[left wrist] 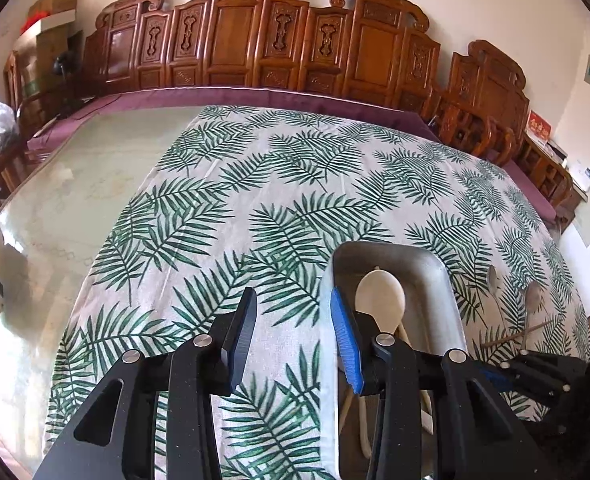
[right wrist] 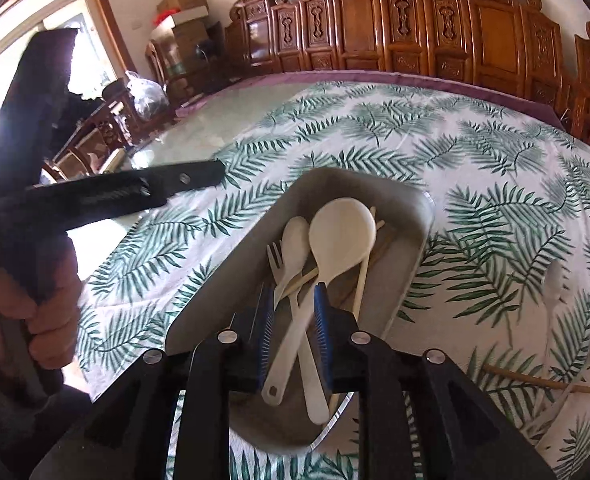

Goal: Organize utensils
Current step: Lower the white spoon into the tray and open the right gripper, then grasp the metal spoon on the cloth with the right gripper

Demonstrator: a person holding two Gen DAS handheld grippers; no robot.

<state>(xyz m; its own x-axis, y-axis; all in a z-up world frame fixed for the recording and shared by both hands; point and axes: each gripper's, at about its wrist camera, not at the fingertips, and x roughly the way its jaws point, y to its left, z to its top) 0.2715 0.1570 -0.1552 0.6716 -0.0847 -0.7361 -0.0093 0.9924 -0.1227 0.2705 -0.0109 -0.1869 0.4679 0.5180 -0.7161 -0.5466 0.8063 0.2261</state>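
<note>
A metal tray (right wrist: 375, 184) lies on the leaf-print cloth and holds a large white spoon (right wrist: 341, 232), a small white spoon (right wrist: 295, 236), a white fork (right wrist: 275, 256) and pale chopsticks (right wrist: 381, 224). My right gripper (right wrist: 293, 320) hangs over the tray's near end, open, with the white handles lying between its blue pads; the pads do not press on them. My left gripper (left wrist: 295, 336) stands open and empty at the tray's (left wrist: 395, 250) left rim. The large spoon (left wrist: 379, 292) shows past its right finger.
Two metal spoons (left wrist: 493, 280) (left wrist: 533, 300) and a chopstick (left wrist: 515, 334) lie on the cloth right of the tray. A hand (right wrist: 35, 312) holds the left gripper (right wrist: 135, 192). Bare glass tabletop (left wrist: 75, 200) lies left; carved wooden chairs (left wrist: 255, 40) line the far edge.
</note>
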